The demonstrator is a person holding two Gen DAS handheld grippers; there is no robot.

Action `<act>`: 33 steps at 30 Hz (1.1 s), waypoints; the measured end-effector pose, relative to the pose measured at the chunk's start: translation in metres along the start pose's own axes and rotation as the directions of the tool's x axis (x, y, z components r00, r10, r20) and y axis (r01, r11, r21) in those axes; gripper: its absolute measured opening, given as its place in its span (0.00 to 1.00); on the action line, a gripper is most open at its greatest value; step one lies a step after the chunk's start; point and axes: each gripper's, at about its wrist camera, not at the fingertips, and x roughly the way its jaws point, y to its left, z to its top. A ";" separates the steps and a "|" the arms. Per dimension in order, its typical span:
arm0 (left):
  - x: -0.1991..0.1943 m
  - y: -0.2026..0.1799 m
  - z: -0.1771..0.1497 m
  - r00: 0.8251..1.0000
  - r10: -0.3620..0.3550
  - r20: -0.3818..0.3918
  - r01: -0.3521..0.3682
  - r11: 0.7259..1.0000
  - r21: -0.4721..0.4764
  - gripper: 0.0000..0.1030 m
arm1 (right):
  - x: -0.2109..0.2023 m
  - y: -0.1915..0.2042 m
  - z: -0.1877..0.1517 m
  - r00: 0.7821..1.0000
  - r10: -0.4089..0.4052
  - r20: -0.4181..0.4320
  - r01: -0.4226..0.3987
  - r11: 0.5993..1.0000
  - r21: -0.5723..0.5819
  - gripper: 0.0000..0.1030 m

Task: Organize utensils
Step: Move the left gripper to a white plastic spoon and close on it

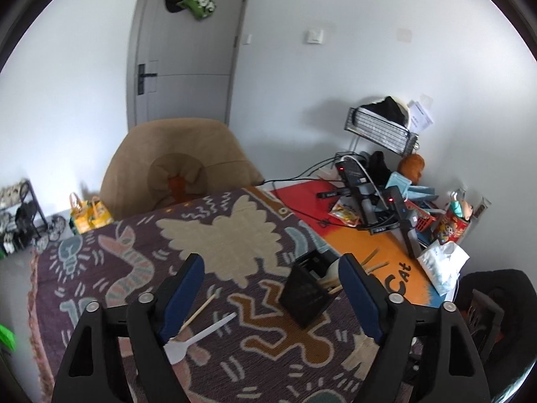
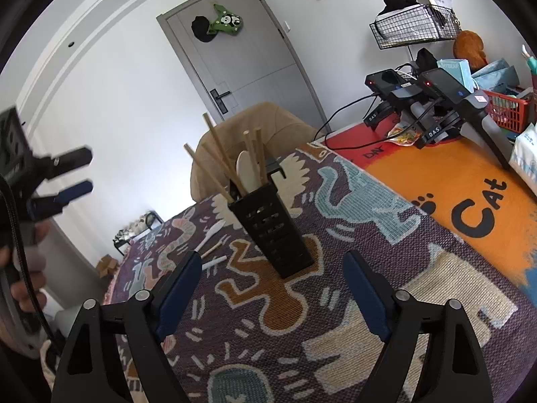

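Holder: black perforated plastic utensil holder (image 2: 273,235) stood upright on the patterned woven cloth (image 2: 386,302), already carrying wooden chopsticks (image 2: 214,164) and a pale spoon (image 2: 246,171).
Loose items: white plastic spoon (image 1: 198,337) and a single wooden stick (image 1: 201,309) lay flat left of the holder, likely awaiting sorting.
Left gripper (image 1: 272,294): jaws wide, empty, above the loose items.
Right gripper (image 2: 272,290): jaws wide, empty, facing the holder.

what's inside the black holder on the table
The black holder has several wooden chopsticks and a pale spoon sticking out of the top. Their lower ends, and anything else inside, are hidden by its walls.
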 end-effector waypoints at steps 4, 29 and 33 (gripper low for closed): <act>-0.009 0.023 -0.019 0.999 0.031 0.020 -0.030 0.999 -0.031 0.90 | 0.005 0.006 -0.002 1.000 0.001 -0.023 0.000 1.000 0.002 0.87; -0.002 0.129 -0.120 0.993 0.035 -0.109 -0.069 0.942 -0.329 0.66 | 0.030 0.041 -0.027 0.996 0.033 -0.088 -0.040 0.996 -0.077 0.86; 0.012 0.131 -0.130 0.989 0.021 -0.143 -0.072 0.932 -0.356 0.54 | 0.034 0.042 -0.030 0.995 0.036 -0.095 -0.044 0.996 -0.077 0.85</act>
